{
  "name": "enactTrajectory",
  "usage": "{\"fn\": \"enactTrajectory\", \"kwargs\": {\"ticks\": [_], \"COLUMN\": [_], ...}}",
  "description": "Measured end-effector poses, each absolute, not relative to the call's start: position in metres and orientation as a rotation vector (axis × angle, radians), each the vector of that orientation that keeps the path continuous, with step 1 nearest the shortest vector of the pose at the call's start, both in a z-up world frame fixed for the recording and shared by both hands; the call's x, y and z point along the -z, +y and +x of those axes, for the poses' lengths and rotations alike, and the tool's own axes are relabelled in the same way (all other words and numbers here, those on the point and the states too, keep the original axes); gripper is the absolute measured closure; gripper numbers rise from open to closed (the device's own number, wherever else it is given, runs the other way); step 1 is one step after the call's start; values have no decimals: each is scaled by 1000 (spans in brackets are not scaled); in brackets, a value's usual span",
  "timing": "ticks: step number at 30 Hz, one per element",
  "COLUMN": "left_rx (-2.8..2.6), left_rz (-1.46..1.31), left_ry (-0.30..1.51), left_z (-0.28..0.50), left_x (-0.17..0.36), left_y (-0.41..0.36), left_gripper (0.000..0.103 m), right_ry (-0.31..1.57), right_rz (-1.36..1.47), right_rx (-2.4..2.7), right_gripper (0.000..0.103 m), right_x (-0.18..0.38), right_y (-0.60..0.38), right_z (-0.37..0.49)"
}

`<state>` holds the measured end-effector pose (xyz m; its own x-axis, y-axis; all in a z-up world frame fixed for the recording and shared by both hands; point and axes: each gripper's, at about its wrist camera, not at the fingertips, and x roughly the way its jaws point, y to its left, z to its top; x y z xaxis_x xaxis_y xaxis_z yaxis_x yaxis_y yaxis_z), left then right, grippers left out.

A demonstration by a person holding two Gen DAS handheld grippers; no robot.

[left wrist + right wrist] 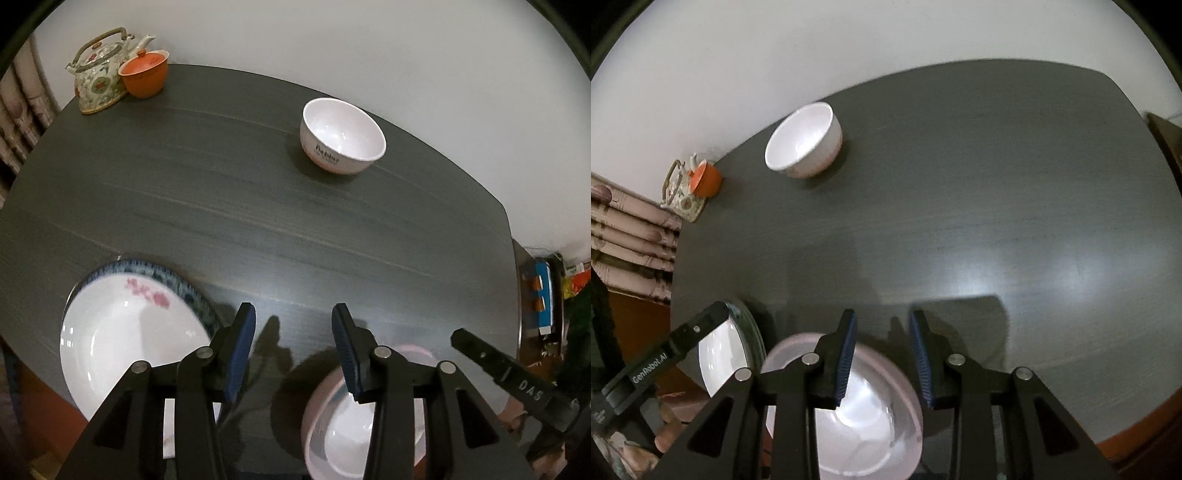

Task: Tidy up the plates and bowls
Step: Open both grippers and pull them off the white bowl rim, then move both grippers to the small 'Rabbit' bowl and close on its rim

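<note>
Both grippers empty, jaws apart: left gripper (293, 321) above bare table (258, 206) between plates (133, 332) and near bowl (354, 417); right gripper (882, 332) over that bowl's rim, probably lining up a grab. Plates stacked near left; far bowl (341, 134) alone by the wall, likely awaiting nesting. Lettering on far bowl unreadable; "GenRobot.AI" on left gripper, "DAS" on right.
</note>
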<state>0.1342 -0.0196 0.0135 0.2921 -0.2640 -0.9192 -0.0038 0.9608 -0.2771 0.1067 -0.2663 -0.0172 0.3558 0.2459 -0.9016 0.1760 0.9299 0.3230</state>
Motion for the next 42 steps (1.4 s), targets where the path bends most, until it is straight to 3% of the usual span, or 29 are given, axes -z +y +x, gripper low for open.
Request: {"fn": "enactTrajectory", "kwargs": {"ticks": [12, 33, 38, 42], "left_rx": [168, 182, 165, 169], "left_rz": [-299, -450, -425, -413], "left_ry": [1260, 1318, 1337, 1350], "left_z": [211, 310, 320, 326], "left_x": [-15, 34, 49, 61], "left_y": [-19, -28, -35, -42], "left_gripper": [63, 59, 61, 74], "right_ry": [1157, 1216, 1209, 1214], "right_rz": [427, 475, 450, 452], "right_rx": [-89, -47, -35, -49], "right_gripper": [72, 72, 72, 73], "right_x": [1, 49, 58, 66], "right_y": [-271, -249, -243, -236], "right_z": [193, 303, 312, 316]}}
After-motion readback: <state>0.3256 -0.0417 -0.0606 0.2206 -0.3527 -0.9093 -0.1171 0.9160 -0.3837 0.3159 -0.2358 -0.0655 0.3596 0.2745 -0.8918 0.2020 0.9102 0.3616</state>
